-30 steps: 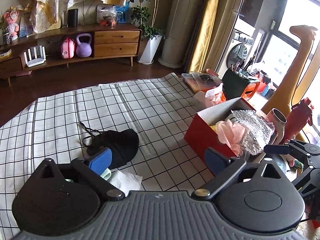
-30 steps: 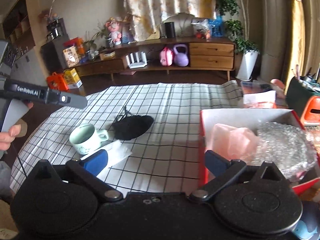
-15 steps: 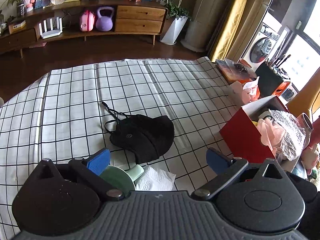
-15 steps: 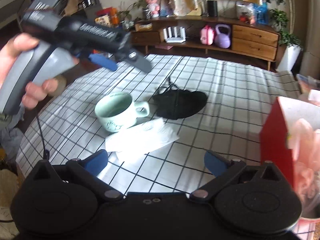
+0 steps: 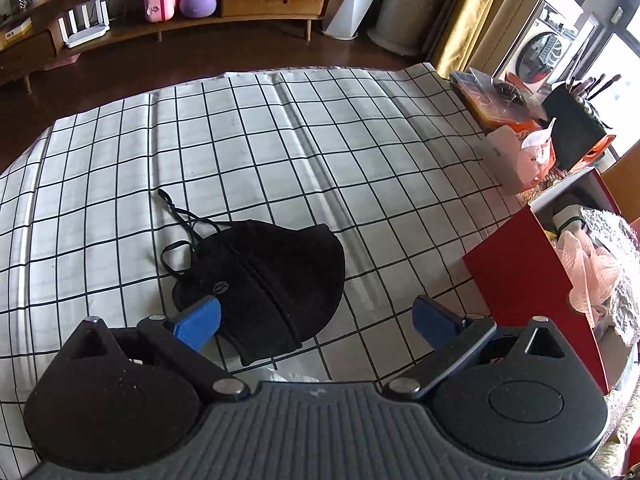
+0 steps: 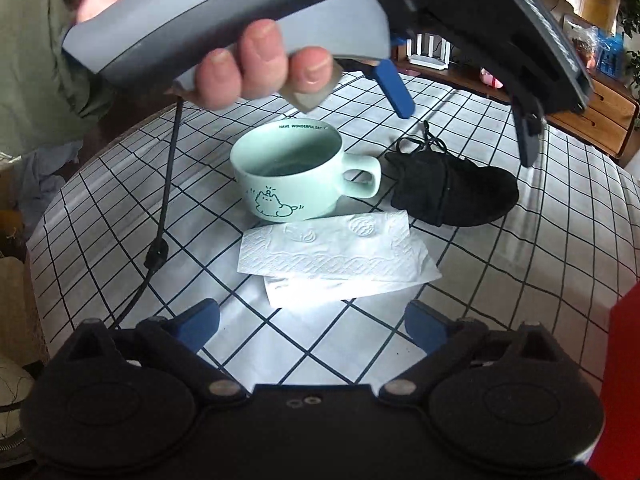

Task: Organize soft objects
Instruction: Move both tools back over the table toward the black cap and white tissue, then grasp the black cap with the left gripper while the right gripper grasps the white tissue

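Black cloth pouch (image 5: 264, 280) flat on checked tablecloth (image 5: 280, 140), lower centre of left wrist view, drawstring trailing toward upper left. Left gripper (image 5: 316, 320) spread wide above it, holding nothing; left blue fingertip (image 5: 198, 322) over pouch's near-left edge, right fingertip over bare cloth to the right of pouch. Touching or hovering: cannot tell. Corner of white tissue (image 5: 294, 376) peeking out bottom centre, just below pouch. Red box (image 5: 528, 280) at right edge, well apart from pouch, with pink mesh puff (image 5: 588, 272) and silvery bubble wrap (image 5: 620, 240) inside.

Right wrist view: right gripper (image 6: 314, 322) also wide open, empty, low in frame. White tissue (image 6: 336, 260) lying just beyond its fingertips, centre of frame, two overlapping sheets, roughly between the two fingers' lines. Mint green mug (image 6: 296, 176) upright just behind tissue, tissue edge at its base, handle pointing right. Same pouch (image 6: 452, 188) right of mug, near handle, not touching. Hand (image 6: 256, 64) wrapped on grey handle of left gripper fills upper left of frame; that gripper's blue-tipped fingers hanging over mug and pouch, upper centre to upper right. Green sleeve (image 6: 36, 60) at far left. Red box edge at right border.
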The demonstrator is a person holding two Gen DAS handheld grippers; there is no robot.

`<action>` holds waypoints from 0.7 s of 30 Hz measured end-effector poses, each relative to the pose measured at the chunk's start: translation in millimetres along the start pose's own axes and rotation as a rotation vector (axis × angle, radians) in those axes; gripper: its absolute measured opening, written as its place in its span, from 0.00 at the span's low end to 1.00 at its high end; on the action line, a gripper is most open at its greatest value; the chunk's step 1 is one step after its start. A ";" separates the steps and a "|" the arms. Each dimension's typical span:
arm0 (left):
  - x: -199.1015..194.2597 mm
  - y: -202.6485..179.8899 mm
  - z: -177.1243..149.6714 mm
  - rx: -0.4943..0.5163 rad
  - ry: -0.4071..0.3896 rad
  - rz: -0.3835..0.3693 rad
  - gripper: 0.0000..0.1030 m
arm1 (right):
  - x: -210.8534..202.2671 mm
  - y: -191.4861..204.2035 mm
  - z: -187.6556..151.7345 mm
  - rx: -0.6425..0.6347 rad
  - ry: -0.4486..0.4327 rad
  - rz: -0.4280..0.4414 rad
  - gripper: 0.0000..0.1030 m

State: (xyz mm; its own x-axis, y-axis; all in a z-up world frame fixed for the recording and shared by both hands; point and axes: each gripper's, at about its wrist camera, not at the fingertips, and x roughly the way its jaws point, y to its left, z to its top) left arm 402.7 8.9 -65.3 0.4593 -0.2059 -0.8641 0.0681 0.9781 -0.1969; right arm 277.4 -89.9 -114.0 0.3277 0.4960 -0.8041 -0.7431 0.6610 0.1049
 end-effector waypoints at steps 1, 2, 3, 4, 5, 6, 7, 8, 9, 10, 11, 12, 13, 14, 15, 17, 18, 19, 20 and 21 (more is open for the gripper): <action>5.7 -2.5 0.8 0.005 0.008 0.007 1.00 | 4.0 -0.4 1.3 -0.008 -0.001 -0.004 0.96; 11.6 -4.8 1.6 0.006 0.018 0.016 1.00 | 6.9 -0.5 2.5 -0.017 -0.004 -0.008 0.96; 16.2 -6.2 1.8 0.008 0.025 0.019 1.00 | 10.0 -0.5 3.8 -0.026 -0.006 -0.008 0.96; 21.6 -7.3 2.6 0.013 0.036 0.021 1.00 | 12.8 -0.1 5.2 -0.034 -0.007 -0.009 0.96; 26.7 -8.3 3.2 0.016 0.048 0.026 1.00 | 15.3 0.4 6.3 -0.043 -0.011 -0.007 0.96; 32.4 -9.2 4.4 0.017 0.057 0.033 1.00 | 17.9 1.4 7.3 -0.054 -0.013 -0.002 0.96; 36.6 -9.2 4.6 0.017 0.064 0.037 1.00 | 21.1 2.6 8.2 -0.066 -0.012 0.001 0.96; 42.7 -9.5 5.3 0.017 0.074 0.043 1.00 | 24.0 4.1 8.6 -0.077 -0.012 0.002 0.96; 47.2 -9.2 5.6 0.016 0.080 0.049 1.00 | 26.7 5.2 9.0 -0.086 -0.014 0.004 0.96; 50.9 -9.0 5.6 0.014 0.082 0.055 1.00 | 29.3 5.6 9.3 -0.090 -0.015 0.007 0.96; 54.6 -9.5 5.6 0.018 0.083 0.059 1.00 | 32.0 6.2 10.0 -0.092 -0.014 0.008 0.96; 58.7 -10.7 5.5 0.025 0.088 0.066 1.00 | 35.3 6.6 10.4 -0.093 -0.013 0.008 0.96; 62.8 -12.2 5.1 0.032 0.096 0.077 1.00 | 37.9 6.4 10.6 -0.092 -0.012 0.009 0.95; 67.2 -13.9 4.3 0.041 0.104 0.086 0.99 | 40.1 6.4 10.7 -0.092 -0.011 0.012 0.94; 70.6 -15.5 3.6 0.051 0.108 0.097 0.99 | 42.5 6.5 10.9 -0.095 -0.009 0.011 0.94; 76.4 -17.8 2.2 0.069 0.105 0.134 0.99 | 46.1 6.7 10.9 -0.099 -0.007 0.007 0.91; 78.5 -18.1 1.6 0.074 0.103 0.143 0.99 | 47.6 6.5 10.8 -0.100 -0.006 0.007 0.91; 80.6 -18.2 1.1 0.079 0.104 0.146 0.96 | 49.4 6.4 10.8 -0.097 -0.005 0.005 0.89; 82.5 -18.5 0.5 0.083 0.104 0.152 0.91 | 50.7 5.6 10.7 -0.092 -0.003 0.003 0.85; 84.2 -18.8 -0.4 0.087 0.102 0.159 0.88 | 51.7 4.2 10.5 -0.083 -0.001 0.003 0.83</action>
State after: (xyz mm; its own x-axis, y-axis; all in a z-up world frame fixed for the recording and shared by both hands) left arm 439.8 -26.8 -134.6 0.3785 -0.0468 -0.9244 0.0806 0.9966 -0.0175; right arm 297.4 -55.5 -149.0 0.3261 0.4984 -0.8033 -0.7900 0.6104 0.0580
